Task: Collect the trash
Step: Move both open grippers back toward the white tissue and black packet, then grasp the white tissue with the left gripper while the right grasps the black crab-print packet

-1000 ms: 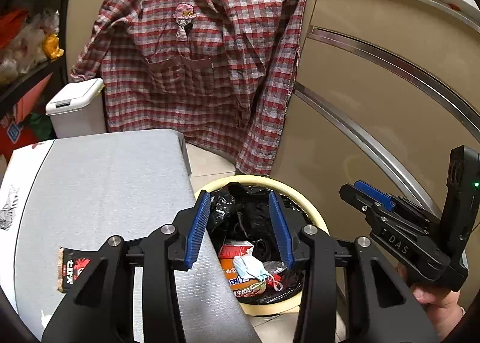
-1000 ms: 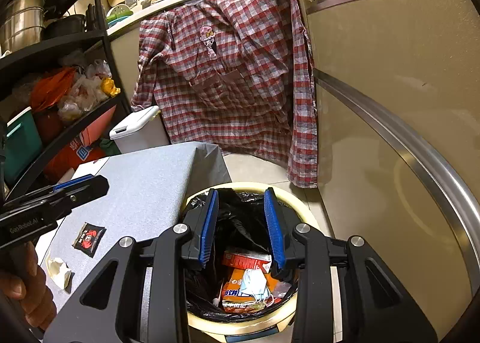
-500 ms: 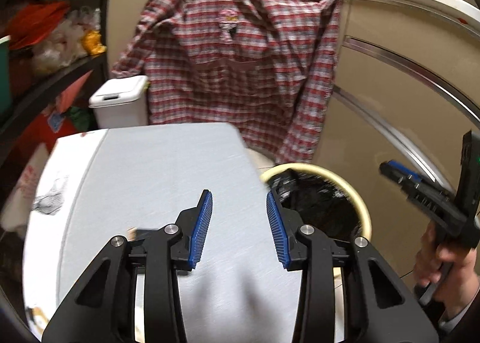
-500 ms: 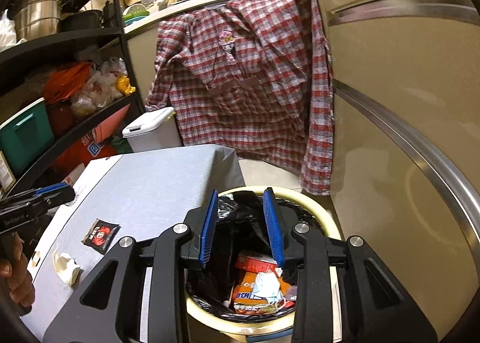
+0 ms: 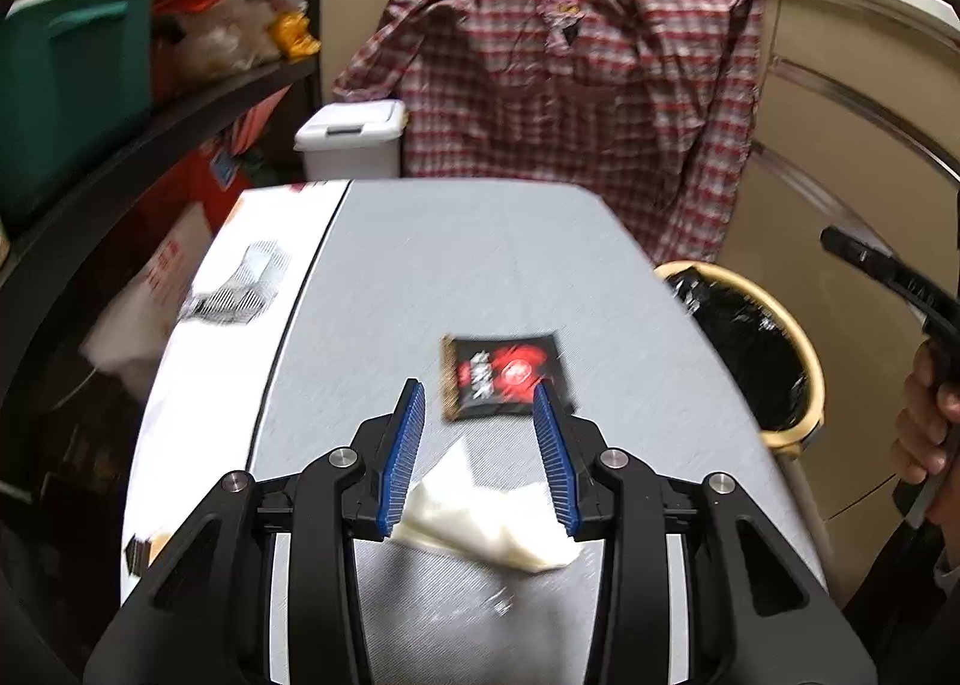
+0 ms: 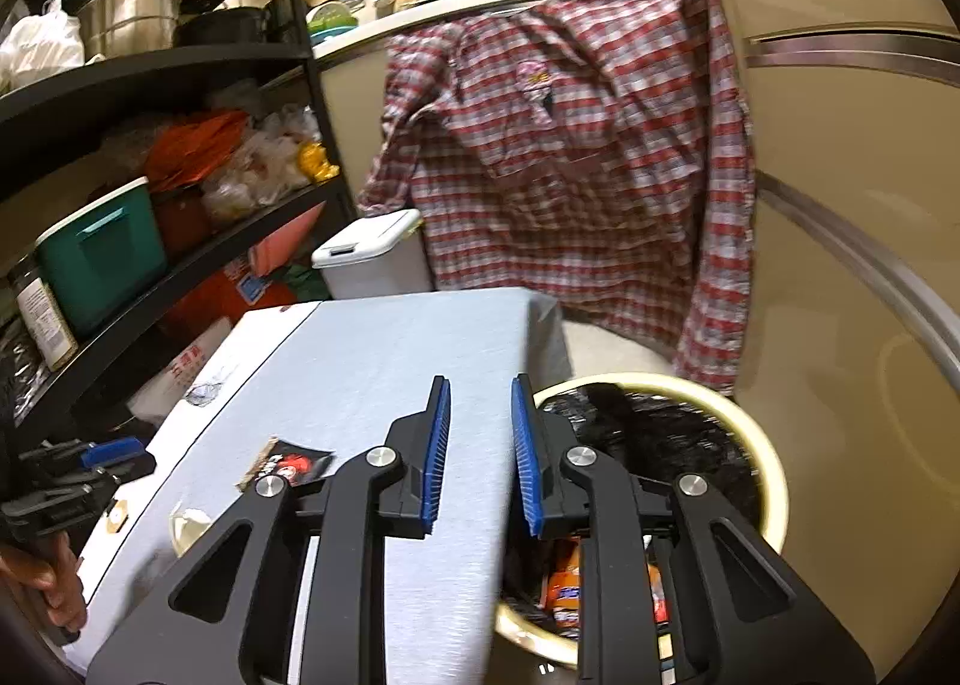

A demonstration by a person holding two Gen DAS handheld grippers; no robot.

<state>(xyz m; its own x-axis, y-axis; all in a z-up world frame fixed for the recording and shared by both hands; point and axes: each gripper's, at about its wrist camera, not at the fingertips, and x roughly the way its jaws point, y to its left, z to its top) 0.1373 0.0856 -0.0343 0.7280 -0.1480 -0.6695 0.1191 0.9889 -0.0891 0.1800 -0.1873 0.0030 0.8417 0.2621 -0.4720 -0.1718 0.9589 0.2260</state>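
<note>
A black and red snack wrapper (image 5: 503,376) lies on the grey table top (image 5: 432,265). A crumpled white tissue (image 5: 480,517) lies just nearer. My left gripper (image 5: 478,403) is open and empty, above the table, with the tissue low between its jaws and the wrapper just beyond its tips. My right gripper (image 6: 478,403) is open and empty, over the table's right edge beside the cream bin (image 6: 771,481) with a black liner and trash inside. The wrapper (image 6: 288,466), the tissue (image 6: 189,526) and the left gripper (image 6: 90,460) show in the right wrist view.
A plaid shirt (image 5: 576,79) hangs over the counter behind the table. A small white lidded bin (image 5: 351,139) stands at the table's far end. Black shelves (image 6: 150,163) with a teal box and bags run along the left. The bin (image 5: 804,361) sits right of the table.
My left gripper has swung left from above the bin to above the table, over the tissue and wrapper. My right gripper has shifted left from over the bin to the table's edge.
</note>
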